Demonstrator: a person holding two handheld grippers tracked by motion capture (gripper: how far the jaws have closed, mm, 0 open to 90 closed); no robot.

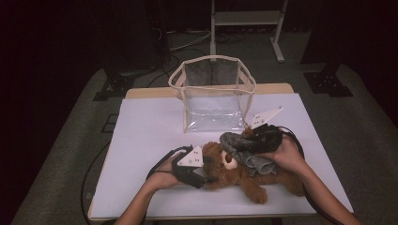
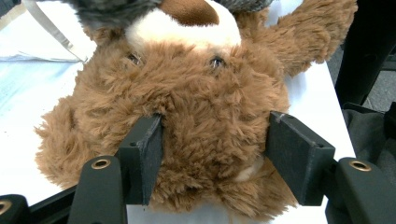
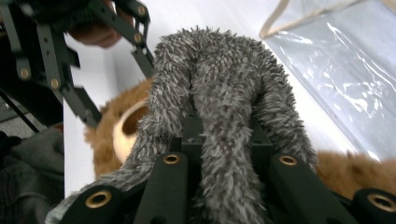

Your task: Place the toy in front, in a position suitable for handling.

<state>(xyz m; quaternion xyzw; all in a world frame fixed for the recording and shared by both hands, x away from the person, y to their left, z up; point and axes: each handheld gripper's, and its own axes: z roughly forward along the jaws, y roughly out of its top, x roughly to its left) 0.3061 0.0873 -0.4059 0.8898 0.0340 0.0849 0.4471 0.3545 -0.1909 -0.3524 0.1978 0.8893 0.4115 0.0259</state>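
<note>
- My left gripper (image 2: 212, 154) pinches the head of the brown teddy bear (image 1: 234, 173), which lies on the white surface (image 1: 150, 126) in front of the clear bag (image 1: 213, 91); plush compresses, so the head could squirm free if I tug.
- My right gripper (image 3: 224, 135) is pressed together on a grey fuzzy cloth (image 3: 219, 84) draped over the bear's muzzle, bag-side of its body.
- The pile hides the jaw tips, so I may be holding only loose fibres; the cloth could slide off.
- Pulling both ways could drag the bear toward the bag and knock it.
</note>
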